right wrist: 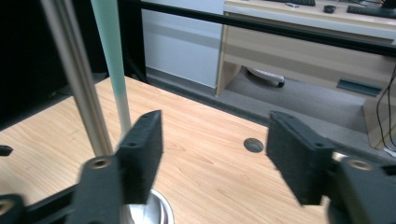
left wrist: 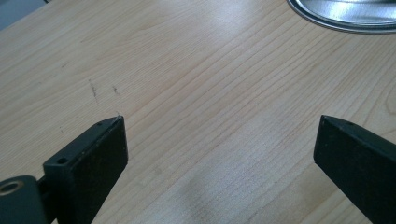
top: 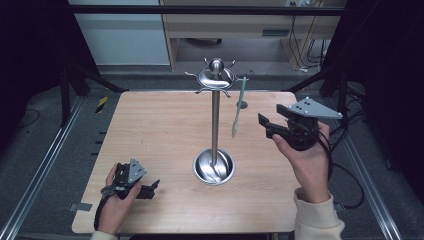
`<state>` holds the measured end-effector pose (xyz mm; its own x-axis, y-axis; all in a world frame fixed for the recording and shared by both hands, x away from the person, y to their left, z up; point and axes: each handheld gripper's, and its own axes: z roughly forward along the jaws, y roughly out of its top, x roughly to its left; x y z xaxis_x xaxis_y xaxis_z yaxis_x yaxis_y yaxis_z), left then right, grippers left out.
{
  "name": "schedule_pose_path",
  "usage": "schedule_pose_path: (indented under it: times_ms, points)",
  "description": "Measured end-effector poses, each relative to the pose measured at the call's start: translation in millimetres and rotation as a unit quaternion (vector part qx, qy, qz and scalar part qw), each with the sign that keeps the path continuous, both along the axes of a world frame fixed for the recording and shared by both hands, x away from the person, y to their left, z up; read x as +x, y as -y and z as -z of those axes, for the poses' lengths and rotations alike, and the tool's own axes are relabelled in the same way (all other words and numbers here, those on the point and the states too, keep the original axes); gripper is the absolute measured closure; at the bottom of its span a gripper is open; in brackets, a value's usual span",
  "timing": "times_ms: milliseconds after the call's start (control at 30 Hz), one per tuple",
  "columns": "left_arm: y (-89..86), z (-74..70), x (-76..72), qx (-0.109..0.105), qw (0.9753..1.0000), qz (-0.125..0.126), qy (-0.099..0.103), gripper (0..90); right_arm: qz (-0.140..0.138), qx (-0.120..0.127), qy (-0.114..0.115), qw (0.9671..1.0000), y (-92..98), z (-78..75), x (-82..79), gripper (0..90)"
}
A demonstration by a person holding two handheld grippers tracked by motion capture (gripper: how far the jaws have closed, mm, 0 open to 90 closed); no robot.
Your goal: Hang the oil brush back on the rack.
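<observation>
Pale green utensil (top: 238, 107) hangs from a hook of the steel stand (top: 215, 125), apart from the pole. Right gripper (top: 265, 126) held raised just beside it, jaws spread, empty. Left gripper (top: 152, 188) rests on the table (top: 165, 125), jaws apart. Step in hand: probably the approach. Next: close squarely on the thin handle.

A light wooden tabletop (top: 165, 130) with rounded corners carries a steel utensil stand (top: 215, 120), its round dish base near the middle; a cable hole (top: 242, 104) sits toward the far edge.
</observation>
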<state>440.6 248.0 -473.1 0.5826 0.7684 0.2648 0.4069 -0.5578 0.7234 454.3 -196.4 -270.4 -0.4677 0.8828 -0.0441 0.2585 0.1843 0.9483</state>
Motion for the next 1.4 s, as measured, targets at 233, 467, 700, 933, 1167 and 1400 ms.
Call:
schedule_pose_path:
  times_ms: [233,467,700,933,1167,1400]
  points:
    - [-0.2,-0.4,-0.1,-0.002,1.0000,0.000,0.001,2.6,0.023,-0.010,0.004,0.9997,9.0,4.7,4.4,19.1]
    - [-0.4,-0.4,-0.4,-0.001,1.0000,0.000,0.002,2.6,0.051,-0.030,0.006,0.9982,23.6,13.2,11.5,9.4]
    - [-0.3,-0.9,-0.6,-0.002,1.0000,0.000,0.003,2.6,0.062,-0.027,0.001,0.9977,37.6,19.7,15.0,7.9]
    - [-0.1,-0.7,-0.3,-0.001,1.0000,0.000,0.002,2.5,0.073,-0.037,-0.016,0.9965,46.5,30.3,21.2,8.2]
    - [0.2,-0.7,-0.4,-0.001,1.0000,0.001,0.001,2.5,0.077,-0.046,-0.038,0.9952,52.4,45.0,28.4,9.3]
    - [0.4,-1.1,-0.8,-0.001,1.0000,0.002,0.002,2.6,0.079,-0.054,-0.051,0.9941,57.3,61.5,35.7,9.7]
